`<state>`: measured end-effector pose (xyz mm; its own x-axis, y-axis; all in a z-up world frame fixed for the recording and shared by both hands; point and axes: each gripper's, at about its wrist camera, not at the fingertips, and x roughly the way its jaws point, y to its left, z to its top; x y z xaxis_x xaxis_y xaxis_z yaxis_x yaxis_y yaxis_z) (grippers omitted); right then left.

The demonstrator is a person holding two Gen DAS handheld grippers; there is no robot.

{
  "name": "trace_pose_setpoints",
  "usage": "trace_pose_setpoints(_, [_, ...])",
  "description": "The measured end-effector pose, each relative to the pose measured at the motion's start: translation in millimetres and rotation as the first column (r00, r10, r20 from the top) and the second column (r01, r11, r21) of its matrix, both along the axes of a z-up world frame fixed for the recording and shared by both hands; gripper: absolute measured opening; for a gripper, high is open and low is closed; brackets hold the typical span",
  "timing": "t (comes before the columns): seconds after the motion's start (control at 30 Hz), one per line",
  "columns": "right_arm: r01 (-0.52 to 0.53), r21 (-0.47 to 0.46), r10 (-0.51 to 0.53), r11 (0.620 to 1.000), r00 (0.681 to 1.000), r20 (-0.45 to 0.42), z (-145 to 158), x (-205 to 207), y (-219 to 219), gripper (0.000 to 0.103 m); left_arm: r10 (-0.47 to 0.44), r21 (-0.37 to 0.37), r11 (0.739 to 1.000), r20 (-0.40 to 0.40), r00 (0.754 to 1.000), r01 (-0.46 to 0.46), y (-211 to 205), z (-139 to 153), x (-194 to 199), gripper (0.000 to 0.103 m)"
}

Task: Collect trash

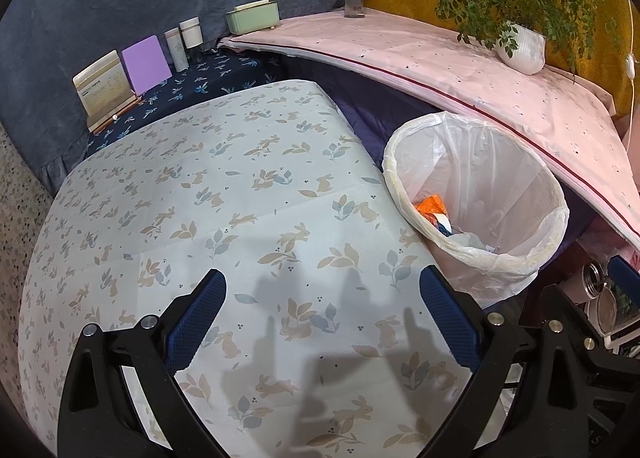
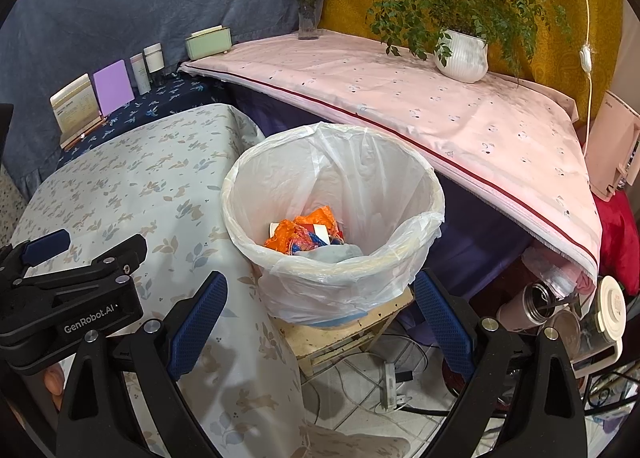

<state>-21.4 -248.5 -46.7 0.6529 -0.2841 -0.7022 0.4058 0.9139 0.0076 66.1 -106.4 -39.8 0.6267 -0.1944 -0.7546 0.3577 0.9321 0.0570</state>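
A trash bin (image 1: 520, 258) lined with a white plastic bag stands beside the table with the rabbit-print cloth (image 1: 200, 217). Orange wrappers and other trash (image 1: 434, 211) lie inside it. In the right wrist view the bin (image 2: 280, 290) stands on a small wooden stool (image 2: 344, 334), with the trash (image 2: 308, 236) at its bottom. My left gripper (image 1: 322, 314) is open and empty above the cloth, left of the bin. My right gripper (image 2: 320, 314) is open and empty, just in front of the bin. The left gripper's body (image 2: 68, 298) shows at the left of the right wrist view.
A pink-clothed shelf (image 2: 400, 97) behind the bin carries a potted plant (image 2: 460, 53), a flower vase (image 2: 308, 17) and a green box (image 2: 208, 41). Cards and jars (image 2: 112, 85) line the dark cloth at the back left. Flasks (image 2: 536, 306) and cables (image 2: 392, 378) lie below right.
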Motion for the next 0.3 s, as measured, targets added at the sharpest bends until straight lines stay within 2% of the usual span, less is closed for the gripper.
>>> trace_pose_setpoints(0.3, [0.015, 0.003, -0.015, 1.0, 1.0, 0.0, -1.1, -4.1, -2.4, 0.091, -0.038, -0.004, 0.999, -0.002, 0.999, 0.038, -3.4, -2.6, -4.1, 0.093])
